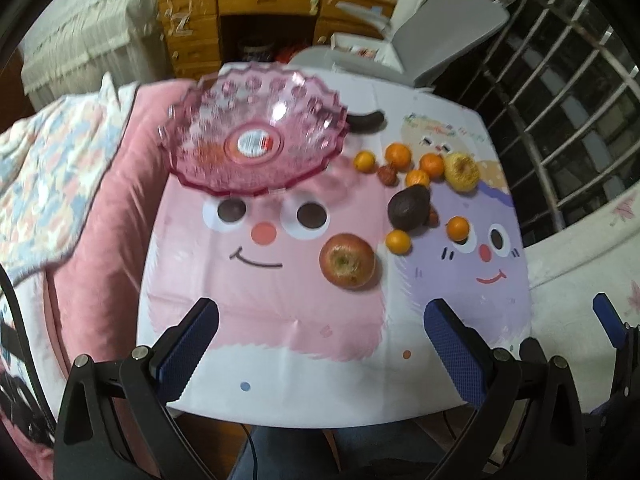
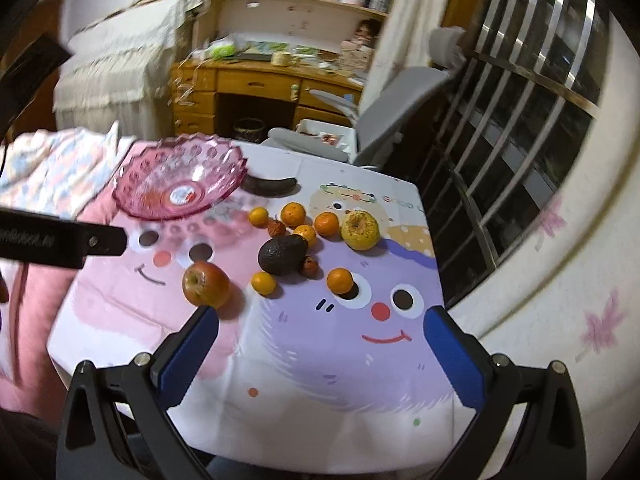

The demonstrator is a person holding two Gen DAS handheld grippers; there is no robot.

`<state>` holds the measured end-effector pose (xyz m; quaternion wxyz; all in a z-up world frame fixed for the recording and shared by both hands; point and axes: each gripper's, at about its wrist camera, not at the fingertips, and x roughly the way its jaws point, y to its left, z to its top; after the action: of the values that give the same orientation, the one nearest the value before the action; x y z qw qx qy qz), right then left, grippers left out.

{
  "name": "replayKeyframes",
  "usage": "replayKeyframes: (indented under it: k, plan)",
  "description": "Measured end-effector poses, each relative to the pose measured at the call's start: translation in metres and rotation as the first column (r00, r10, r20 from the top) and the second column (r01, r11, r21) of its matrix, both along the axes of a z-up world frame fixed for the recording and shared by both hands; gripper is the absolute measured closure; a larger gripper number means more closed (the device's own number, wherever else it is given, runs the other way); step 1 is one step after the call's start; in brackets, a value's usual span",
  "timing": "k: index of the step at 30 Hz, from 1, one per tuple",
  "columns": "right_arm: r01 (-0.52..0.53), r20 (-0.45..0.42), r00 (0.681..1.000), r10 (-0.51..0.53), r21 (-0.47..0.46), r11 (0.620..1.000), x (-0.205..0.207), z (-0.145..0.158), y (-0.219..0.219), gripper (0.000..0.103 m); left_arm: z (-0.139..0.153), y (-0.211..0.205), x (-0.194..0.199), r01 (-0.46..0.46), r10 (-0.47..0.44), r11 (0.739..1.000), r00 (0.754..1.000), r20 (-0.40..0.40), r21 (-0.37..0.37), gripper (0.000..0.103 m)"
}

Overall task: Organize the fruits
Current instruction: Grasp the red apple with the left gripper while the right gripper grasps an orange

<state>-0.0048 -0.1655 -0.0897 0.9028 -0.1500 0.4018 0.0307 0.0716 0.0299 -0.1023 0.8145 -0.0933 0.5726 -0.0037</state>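
1. I am holding the left claw [image 1: 320,344] over the near edge of the table [image 1: 280,392], its blue pads spread wide apart with nothing between them.
2. I am keeping the right claw [image 2: 322,344] just as wide apart and just as empty, hovering over the near part of the cartoon tablecloth [image 2: 320,380].
3. Ahead of the left claw and slightly to its left, the pink glass bowl [image 1: 256,136] is sitting on the far side of the table. As far as I can tell it is holding no fruit; only a label is showing through its base.
4. Every fruit I can see is lying loose on the cloth, so I am judging the sorting as not yet begun.
5. Closest to the right claw, just beyond its left finger, is the red apple [image 2: 206,284].
6. Further ahead, the dark avocado [image 2: 282,254] is lying among the small oranges [image 2: 340,280], with two little reddish-brown fruits touching or nearly touching it.
7. Beyond those, the yellow apple [image 2: 360,230] is sitting beside more oranges, and a blackened banana [image 2: 270,186] is lying just behind the bowl's right edge.
8. What is left, as I am reading it: everything, piece by piece, into the bowl. The red apple looks like the easiest first pick.
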Motion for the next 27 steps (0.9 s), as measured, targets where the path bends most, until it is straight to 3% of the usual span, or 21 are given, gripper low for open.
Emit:
replayKeyframes:
  k: [4, 13, 20, 27]
  plan:
    - [-0.068, -0.031, 0.997, 0.067, -0.040, 0.997, 0.020, -0.016, -0.008, 0.000, -0.024, -0.008, 0.016, -0.042, 0.040, 0.999, 0.997, -0.067, -0.020, 0.001]
    - [-0.189, -0.170, 0.968, 0.187, 0.001, 0.982, 0.074, -0.062, -0.035, 0.003, -0.084, -0.029, 0.054, -0.176, 0.173, 0.984, 0.964, -0.202, 0.002, 0.001]
    - [-0.220, -0.287, 0.932, 0.220, 0.035, 0.975, 0.110, -0.104, -0.052, 0.011, -0.127, -0.035, 0.073, -0.283, 0.269, 0.959, 0.925, -0.268, -0.012, 0.001]
    - [-0.169, -0.324, 0.928, 0.186, 0.079, 0.982, 0.140, -0.140, -0.068, 0.023, -0.161, -0.037, 0.083, -0.333, 0.318, 0.943, 0.897, -0.307, 0.003, 0.008]
